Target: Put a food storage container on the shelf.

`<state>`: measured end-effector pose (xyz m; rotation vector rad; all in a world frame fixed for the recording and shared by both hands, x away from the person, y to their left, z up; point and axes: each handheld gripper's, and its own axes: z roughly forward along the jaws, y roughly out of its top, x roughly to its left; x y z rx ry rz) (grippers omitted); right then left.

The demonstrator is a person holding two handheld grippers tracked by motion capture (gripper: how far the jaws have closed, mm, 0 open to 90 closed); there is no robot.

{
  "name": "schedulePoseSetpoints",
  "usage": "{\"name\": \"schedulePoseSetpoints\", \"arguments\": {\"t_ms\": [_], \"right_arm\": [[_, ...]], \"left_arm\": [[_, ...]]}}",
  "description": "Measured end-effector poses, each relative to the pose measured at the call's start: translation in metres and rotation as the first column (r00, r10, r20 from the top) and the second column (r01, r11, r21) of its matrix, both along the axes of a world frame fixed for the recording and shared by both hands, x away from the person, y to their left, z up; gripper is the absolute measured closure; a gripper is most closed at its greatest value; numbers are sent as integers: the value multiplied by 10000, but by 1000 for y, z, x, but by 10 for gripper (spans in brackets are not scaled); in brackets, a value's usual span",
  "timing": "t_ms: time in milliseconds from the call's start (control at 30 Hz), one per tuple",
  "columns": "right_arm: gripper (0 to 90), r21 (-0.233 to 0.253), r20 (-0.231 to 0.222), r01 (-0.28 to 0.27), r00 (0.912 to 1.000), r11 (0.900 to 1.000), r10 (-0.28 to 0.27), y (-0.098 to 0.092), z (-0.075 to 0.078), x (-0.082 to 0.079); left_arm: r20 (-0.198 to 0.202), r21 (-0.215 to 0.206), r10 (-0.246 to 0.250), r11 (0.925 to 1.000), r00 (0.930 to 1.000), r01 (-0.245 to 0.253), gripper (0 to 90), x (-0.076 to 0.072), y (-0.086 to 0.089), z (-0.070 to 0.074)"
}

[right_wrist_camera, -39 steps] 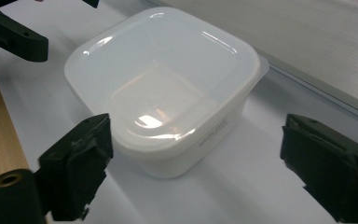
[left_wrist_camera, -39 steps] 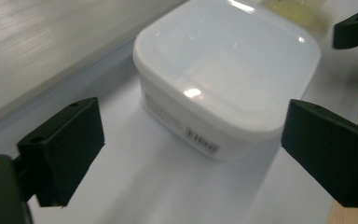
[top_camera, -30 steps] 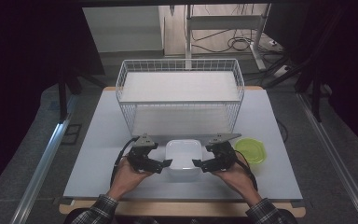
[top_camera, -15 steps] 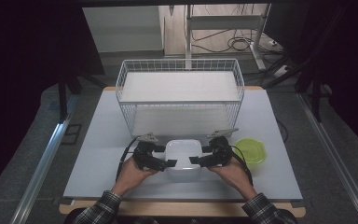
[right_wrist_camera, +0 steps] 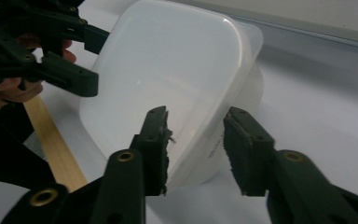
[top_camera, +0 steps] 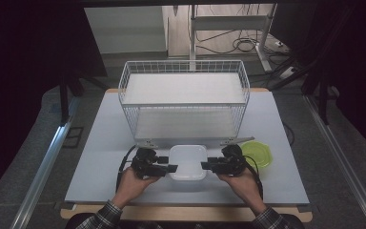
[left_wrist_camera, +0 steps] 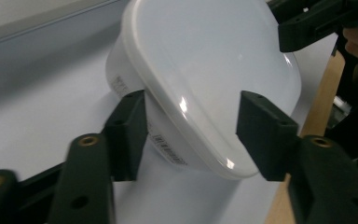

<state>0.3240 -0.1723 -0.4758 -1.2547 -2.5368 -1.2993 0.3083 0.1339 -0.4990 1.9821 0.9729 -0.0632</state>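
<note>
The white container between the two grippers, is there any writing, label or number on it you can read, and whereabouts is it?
White container, side wall under the rim, left gripper view: a printed strip, too blurred to read.
Same wall, farther back, left gripper view: raised lettering, too blurred to read.
Container wall in the right gripper view: a small line of print, too small to read.
No other text is legible.

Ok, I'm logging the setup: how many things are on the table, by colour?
White: 2, the lidded container and the wire basket
Green: 1, the round lid
Total: 3
</note>
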Motion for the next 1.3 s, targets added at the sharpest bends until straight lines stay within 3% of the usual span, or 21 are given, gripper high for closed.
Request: {"name": "schedulePoseSetpoints", "arguments": {"t_ms": [167,333,667,733,767,967,1300], "right_arm": [[671,-32,35,177,9998,9998,-177,2,3,-6],[708,376,-140,451,9989,9983,-446,2,4,-11],[758,390,65,924,9957,9950,-927,2,5,-11],[792,334,338,1011,9942,9943,-1022,2,6,-11],[792,127,574,989,9934,9950,-994,4,7,-12],[792,-71,1173,1028,9879,9947,-1013,9,10,-12],[791,547,1622,967,9812,9938,-1044,8,26,-7]], "left_arm": [[-166,-47,280,9996,9995,-281,534,-6,3,2],[-256,14,676,9977,9974,-676,614,-13,5,5],[128,247,1546,9876,9879,-1549,696,-15,-2,10],[282,260,1798,9832,9833,-1805,760,-15,-2,11],[283,228,1851,9823,9823,-1858,764,-14,-1,10],[488,207,2034,9786,9779,-2046,765,-13,0,10],[1223,-228,2134,9770,9693,-2122,772,-12,5,34]]}}
